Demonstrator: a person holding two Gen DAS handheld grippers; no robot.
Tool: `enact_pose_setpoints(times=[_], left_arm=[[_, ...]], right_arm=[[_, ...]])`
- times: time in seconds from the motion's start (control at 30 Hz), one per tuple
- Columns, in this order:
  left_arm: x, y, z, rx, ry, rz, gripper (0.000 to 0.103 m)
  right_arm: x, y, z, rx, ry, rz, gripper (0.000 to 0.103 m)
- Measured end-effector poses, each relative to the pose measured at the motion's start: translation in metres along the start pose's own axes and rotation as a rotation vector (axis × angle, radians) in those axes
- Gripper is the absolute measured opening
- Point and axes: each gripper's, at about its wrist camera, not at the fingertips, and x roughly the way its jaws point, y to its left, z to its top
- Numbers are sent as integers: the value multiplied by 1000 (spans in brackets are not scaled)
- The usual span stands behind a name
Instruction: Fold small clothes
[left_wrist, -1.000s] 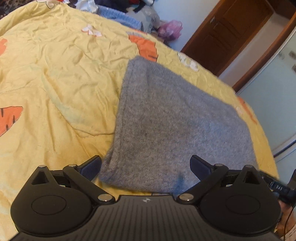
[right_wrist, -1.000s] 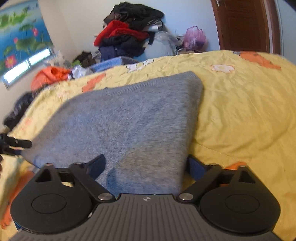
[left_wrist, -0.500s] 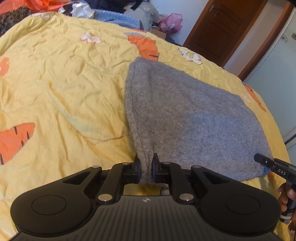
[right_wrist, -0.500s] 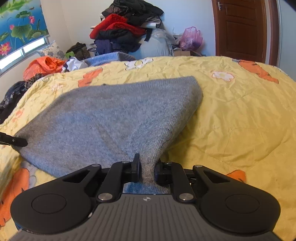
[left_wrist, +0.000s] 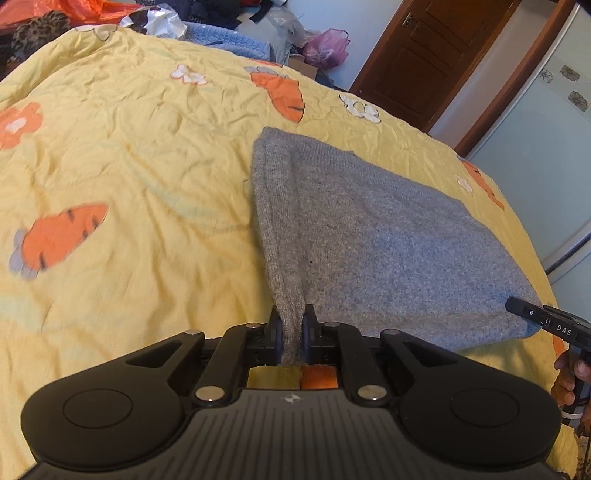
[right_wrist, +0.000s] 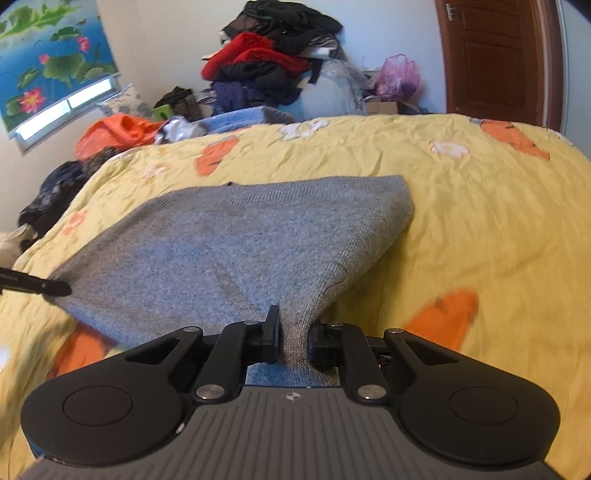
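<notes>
**Both near corners pinched, fold not yet made**

On the bed, over the yellow carrot-print quilt (left_wrist: 129, 155), lies the grey knit garment (left_wrist: 369, 236); its far edge rests on the quilt while the two near corners are raised. My left tool (left_wrist: 291, 334) is clamped on the near-left corner, fabric bunched between its jaws. My right tool (right_wrist: 293, 339) is likewise closed on the near-right corner, with a thicker wad of knit in its bite.

Judged step: carry both corners forward to fold the near edge onto the far one.

Risks:
- The knit looks soft and stretchy; uneven travel of the two tools would skew the fold line.
- The bunched grip may hold only one layer, letting the lower one sag or drop out.
- Dragging low could pull the whole garment across the quilt and wrinkle it.
</notes>
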Motion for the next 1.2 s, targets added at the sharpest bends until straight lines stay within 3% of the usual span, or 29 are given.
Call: enact_pose_setpoints(times=[0.27,0.43,0.5,0.6,0.67,0.7,0.8,0.83,0.9,0.97,1.03,1.1,1.13,1.2], left_arm=[[-49,17,-76,12,25,45,3],[-70,39,-107,1,13,63,3],[-74,39,-100,2,-15,53,3],[-68,37,-76,-15,-53,2,5],[-53,32,-61,-16,-48,-23,13],[-46,29,-55,-12,-49,-26,27],[-27,24,-42,-32,-64,-41,83],[-21,22,-39,-28,-75,-40,85],[-11,17,-35,-25,-71,-30,85],[-1,12,-33,-17,-55,-23,78],[11,8,-32,-6,-1,-20,29],[17,4,-35,10,9,6,25],[18,2,-36,23,10,13,18],[17,3,-37,9,20,4,11]], right_arm=[[-60,18,-75,2,15,15,16],[-73,11,-94,28,-13,5,16],[-67,3,-90,118,8,54,24],[-58,2,-87,147,5,19,55],[-54,0,-89,189,-14,18,89],[-54,1,-90,196,-34,19,93],[-53,4,-91,204,-63,-6,102],[-50,4,-91,207,-55,-5,102],[-47,7,-89,200,-67,-13,102],[-41,13,-86,168,-58,-42,102],[-33,19,-84,142,-38,-73,102],[-26,26,-85,99,-27,-107,101],[-24,30,-85,76,-23,-110,94],[-22,39,-84,20,-27,-109,56]])
